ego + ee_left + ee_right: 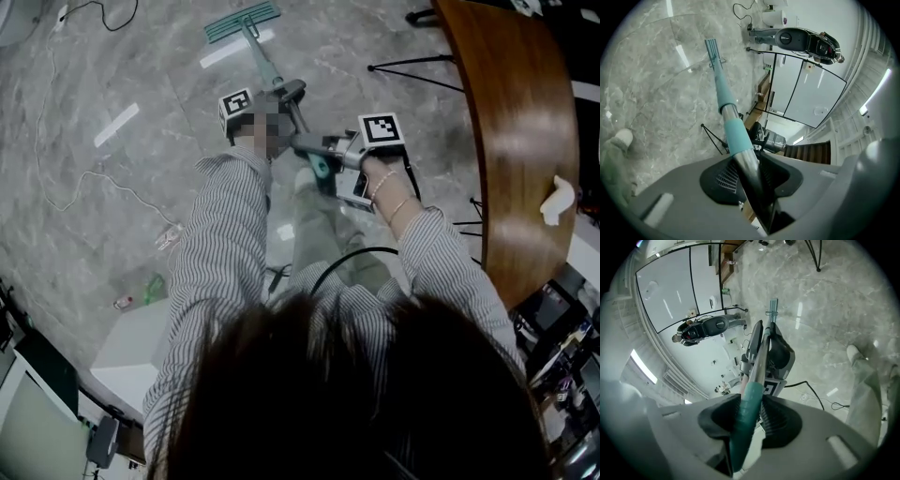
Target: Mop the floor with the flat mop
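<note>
We close the jaws of left gripper (pixel 749 176) and right gripper (pixel 746 420) on the mop handle (pixel 265 64), head (pixel 242 22) on the floor (pixel 103 216).

Table (pixel 520 122) right of mop (pixel 267 66) on floor (pixel 112 216)

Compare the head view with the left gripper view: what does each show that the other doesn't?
Head view only: the right gripper clamped on the mop handle, nearer the person than the left gripper, a wooden table, a white cable on the floor. Left gripper view only: a parked scooter beyond glass panels. Both: the handle running down to the flat mop head on grey marble.
</note>
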Available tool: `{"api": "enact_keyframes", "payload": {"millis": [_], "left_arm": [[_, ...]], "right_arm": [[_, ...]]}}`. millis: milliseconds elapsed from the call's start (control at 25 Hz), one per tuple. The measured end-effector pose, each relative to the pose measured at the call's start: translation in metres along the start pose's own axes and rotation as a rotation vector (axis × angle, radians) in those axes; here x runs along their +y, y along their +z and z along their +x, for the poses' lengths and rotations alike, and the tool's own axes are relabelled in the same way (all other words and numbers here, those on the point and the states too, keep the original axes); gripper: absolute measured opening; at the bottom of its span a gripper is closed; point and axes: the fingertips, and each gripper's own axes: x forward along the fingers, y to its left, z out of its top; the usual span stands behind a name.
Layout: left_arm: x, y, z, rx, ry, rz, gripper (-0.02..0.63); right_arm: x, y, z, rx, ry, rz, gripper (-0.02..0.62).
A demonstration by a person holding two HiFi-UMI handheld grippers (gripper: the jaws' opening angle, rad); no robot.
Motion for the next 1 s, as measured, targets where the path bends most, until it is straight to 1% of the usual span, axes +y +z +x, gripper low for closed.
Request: {"api": "enact_keyframes", "payload": {"millis": [160, 280, 400, 480, 600, 760, 920, 1000], "left_arm": [[0.004, 0.002, 0.006, 0.020, 0.011, 0.014, 0.126], [0.009, -0.003, 0.005, 0.011, 0.020, 0.003, 0.116], [0.015, -0.012, 0.003, 0.002, 0.017, -0.007, 0.110], [0.020, -0.023, 0.002, 0.013, 0.029, -0.006, 0.110], [0.031, -0.045, -0.003, 0.035, 0.051, 0.010, 0.110], [0.050, -0.079, -0.014, 0.028, 0.028, -0.026, 0.103], [0.070, -0.124, -0.026, 0.016, 0.021, -0.062, 0.098], [0.073, -0.150, -0.029, -0.006, -0.012, -0.081, 0.092]], "right_arm": [[-0.003, 0.004, -0.002, 0.025, -0.037, -0.018, 0.126], [-0.011, 0.001, -0.004, 0.043, -0.056, -0.037, 0.124], [-0.019, -0.005, -0.009, 0.050, -0.058, -0.044, 0.123], [-0.025, -0.012, -0.016, 0.063, -0.058, -0.046, 0.123], [-0.039, -0.029, -0.029, 0.104, -0.079, -0.066, 0.123], [-0.062, -0.059, -0.047, 0.169, -0.116, -0.104, 0.124], [-0.088, -0.092, -0.072, 0.214, -0.100, -0.111, 0.128], [-0.103, -0.108, -0.087, 0.227, -0.088, -0.114, 0.130]]}}
